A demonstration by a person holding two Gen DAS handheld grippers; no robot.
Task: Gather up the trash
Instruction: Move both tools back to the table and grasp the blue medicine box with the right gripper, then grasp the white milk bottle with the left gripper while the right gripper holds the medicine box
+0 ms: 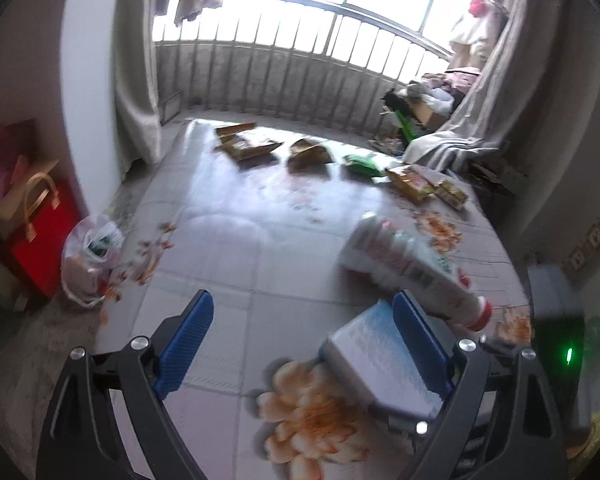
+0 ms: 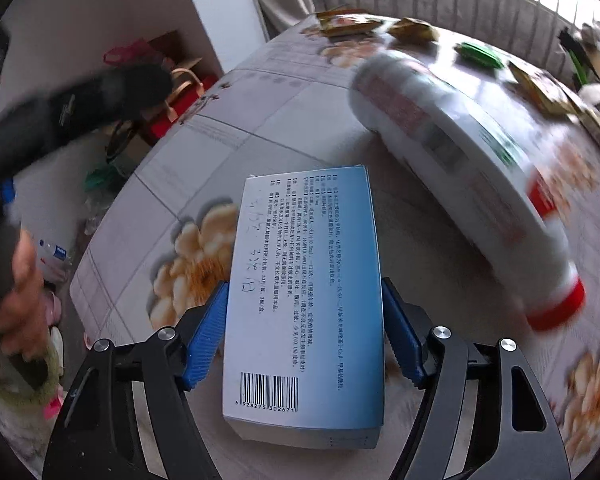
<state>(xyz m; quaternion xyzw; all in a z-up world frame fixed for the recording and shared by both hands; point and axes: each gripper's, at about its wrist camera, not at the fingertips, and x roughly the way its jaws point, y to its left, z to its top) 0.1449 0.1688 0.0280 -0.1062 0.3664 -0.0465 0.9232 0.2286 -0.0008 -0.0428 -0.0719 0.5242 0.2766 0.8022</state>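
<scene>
A blue-and-white cardboard box [image 2: 306,300] with printed text and a barcode lies on the floral tablecloth [image 2: 260,120]. My right gripper [image 2: 304,320] is shut on it, one blue pad against each long side. In the left wrist view the same box [image 1: 376,356] appears tilted beside the right finger of my left gripper [image 1: 300,336]. That gripper is open, with only tablecloth between its pads. A white plastic bottle [image 1: 412,268] with a red cap lies on its side just beyond the box, and it looks blurred in the right wrist view too [image 2: 460,168].
Brown snack wrappers [image 1: 244,144], a green packet [image 1: 360,164] and small yellow boxes [image 1: 420,182] lie along the table's far edge. A white plastic bag [image 1: 88,256] and a red carrier bag [image 1: 40,236] stand on the floor to the left. A person's hand [image 2: 16,300] shows at the left.
</scene>
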